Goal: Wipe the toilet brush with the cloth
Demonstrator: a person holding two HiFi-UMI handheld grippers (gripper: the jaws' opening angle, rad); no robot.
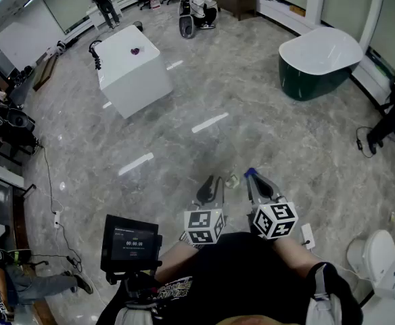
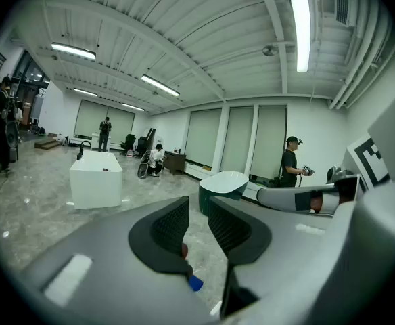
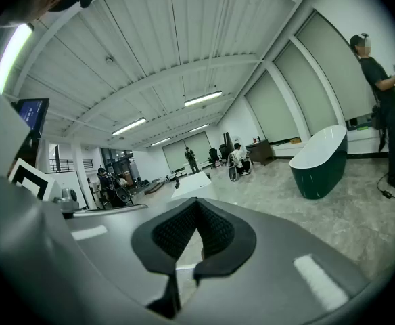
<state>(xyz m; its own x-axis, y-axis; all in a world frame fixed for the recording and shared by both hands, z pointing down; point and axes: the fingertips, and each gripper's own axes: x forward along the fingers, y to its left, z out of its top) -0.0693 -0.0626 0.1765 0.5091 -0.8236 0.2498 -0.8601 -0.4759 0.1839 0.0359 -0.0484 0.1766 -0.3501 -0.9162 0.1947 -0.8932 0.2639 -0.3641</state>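
Head view: left claw (image 1: pixel 211 183) is closed down to a mere slit between its pads and right claw (image 1: pixel 254 179) is fully closed. Both are empty, side by side over the marble floor (image 1: pixel 184 134). A toilet (image 1: pixel 375 254) sits at four o'clock and a green bathtub (image 1: pixel 317 61) at one o'clock. Neither toilet brush nor cloth shows in any view, so wiping looks not yet begun.

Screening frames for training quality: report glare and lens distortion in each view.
Head view: white streaks of lamp glare on the glossy grey marble floor; room edges bow. Left gripper view: long ceiling strip light blown out, black round vignette. Right gripper view: same fisheye vignette, white ribbed ceiling curves.
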